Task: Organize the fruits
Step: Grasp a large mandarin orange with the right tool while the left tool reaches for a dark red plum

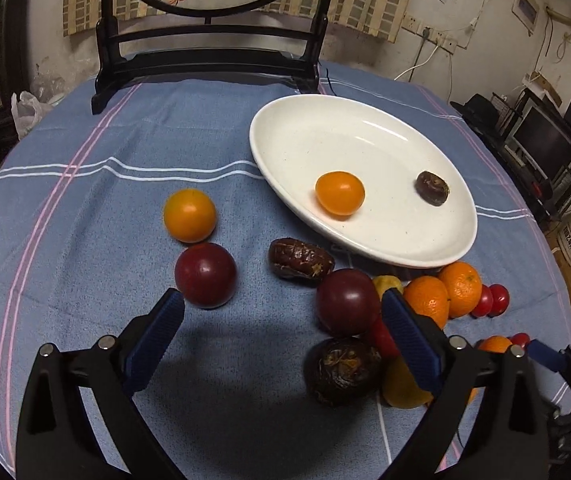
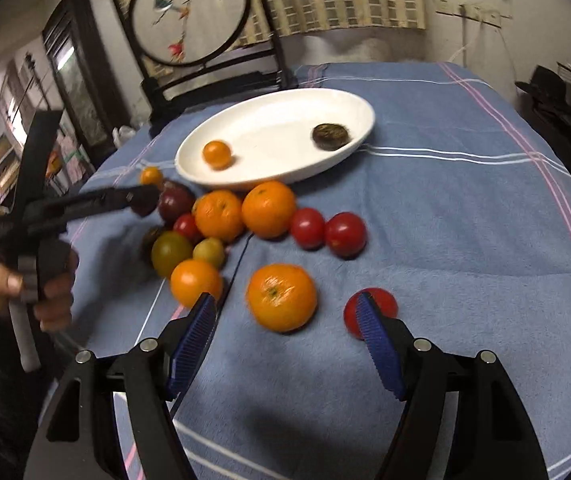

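Observation:
A white oval plate [image 1: 285,136] [image 2: 285,108] holds an orange tomato [image 1: 340,193] [image 2: 216,154] and a dark wrinkled fruit [image 1: 432,187] [image 2: 330,135]. My left gripper [image 1: 283,304] is open and empty above the cloth, between a dark red plum [image 1: 204,275] on its left and another plum [image 1: 347,302] and a dark wrinkled fruit [image 1: 343,372] on its right. My right gripper [image 2: 287,310] is open, with a mandarin [image 2: 281,297] between its fingers and a red tomato [image 2: 381,300] behind the right finger.
A pile of mandarins [image 2: 268,209], red tomatoes [image 2: 345,234] and yellow-green fruits [image 2: 170,252] lies in front of the plate. A date [image 1: 300,258] and an orange tomato [image 1: 189,215] lie apart. A dark framed screen [image 1: 209,68] stands at the back of the blue-clothed table [image 2: 465,220].

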`<act>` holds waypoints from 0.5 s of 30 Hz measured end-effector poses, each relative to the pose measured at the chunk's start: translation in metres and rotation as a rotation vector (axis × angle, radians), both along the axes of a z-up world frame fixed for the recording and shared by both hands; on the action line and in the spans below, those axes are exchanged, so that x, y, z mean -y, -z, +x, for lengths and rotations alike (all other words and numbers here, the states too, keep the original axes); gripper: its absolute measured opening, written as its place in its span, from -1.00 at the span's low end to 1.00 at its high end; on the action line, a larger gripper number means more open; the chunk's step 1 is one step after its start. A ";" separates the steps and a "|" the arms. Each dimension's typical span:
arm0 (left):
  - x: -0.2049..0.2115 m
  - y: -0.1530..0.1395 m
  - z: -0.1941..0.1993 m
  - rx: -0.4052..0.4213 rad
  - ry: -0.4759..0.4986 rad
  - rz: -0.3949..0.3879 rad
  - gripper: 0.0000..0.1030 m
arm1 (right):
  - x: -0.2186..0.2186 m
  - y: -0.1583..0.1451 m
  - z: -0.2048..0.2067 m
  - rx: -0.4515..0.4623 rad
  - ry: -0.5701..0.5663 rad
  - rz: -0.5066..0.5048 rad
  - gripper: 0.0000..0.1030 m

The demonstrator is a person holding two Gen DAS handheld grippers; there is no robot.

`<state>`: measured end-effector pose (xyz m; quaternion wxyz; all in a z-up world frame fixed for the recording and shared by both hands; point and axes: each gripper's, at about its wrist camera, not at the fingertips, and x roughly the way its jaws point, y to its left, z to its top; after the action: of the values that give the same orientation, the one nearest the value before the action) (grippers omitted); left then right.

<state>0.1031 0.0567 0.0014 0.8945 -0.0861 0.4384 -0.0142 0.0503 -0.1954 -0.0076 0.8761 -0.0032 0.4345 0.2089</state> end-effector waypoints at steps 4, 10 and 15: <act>-0.004 0.001 0.000 -0.007 -0.012 -0.008 0.88 | -0.015 0.004 0.005 -0.011 -0.033 -0.041 0.43; -0.007 0.009 0.004 -0.062 -0.010 -0.050 0.88 | -0.028 0.006 0.003 0.020 -0.058 -0.152 0.43; -0.009 0.007 0.004 -0.058 -0.014 -0.048 0.88 | -0.054 0.010 0.010 0.034 -0.117 -0.339 0.39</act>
<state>0.1070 0.0656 -0.0059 0.8792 -0.1107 0.4631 -0.0160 0.0600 -0.1418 -0.0177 0.8566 -0.1794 0.4478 0.1833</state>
